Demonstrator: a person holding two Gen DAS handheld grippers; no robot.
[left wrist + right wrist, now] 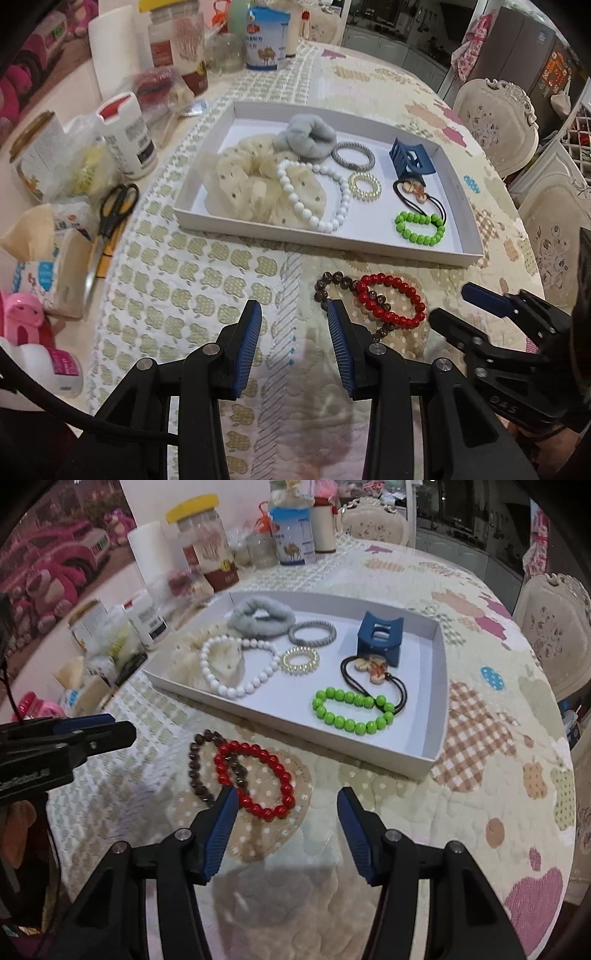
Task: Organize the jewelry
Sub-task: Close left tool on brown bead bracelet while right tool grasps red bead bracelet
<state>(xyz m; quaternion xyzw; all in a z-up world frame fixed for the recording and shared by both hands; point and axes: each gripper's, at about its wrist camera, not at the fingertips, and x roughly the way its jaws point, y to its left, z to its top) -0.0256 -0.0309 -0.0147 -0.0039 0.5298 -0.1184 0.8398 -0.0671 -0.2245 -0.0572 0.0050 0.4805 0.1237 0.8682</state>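
Observation:
A red bead bracelet [393, 301] [255, 781] lies on the quilted cloth, overlapping a dark brown bead bracelet [332, 286] [201, 764], just in front of the white tray [325, 242] [295, 734]. The tray holds a white bead bracelet [317, 195] [236, 664], a green bead bracelet [419, 227] [351, 710], a cream scrunchie [240, 181], a grey scrunchie [306, 136], two coil hair ties, a blue claw clip [408, 158] [380, 638] and a black hair tie with a charm. My left gripper [293, 314] is open, empty, left of the bracelets. My right gripper [286, 797] is open over the red bracelet's near edge.
Jars, bottles, a paper roll, tissue packs and black-handled scissors [110, 206] crowd the table's left side. A milk-powder tin [264, 40] stands at the back. Ornate chairs [495, 122] [554, 627] stand along the right edge of the table.

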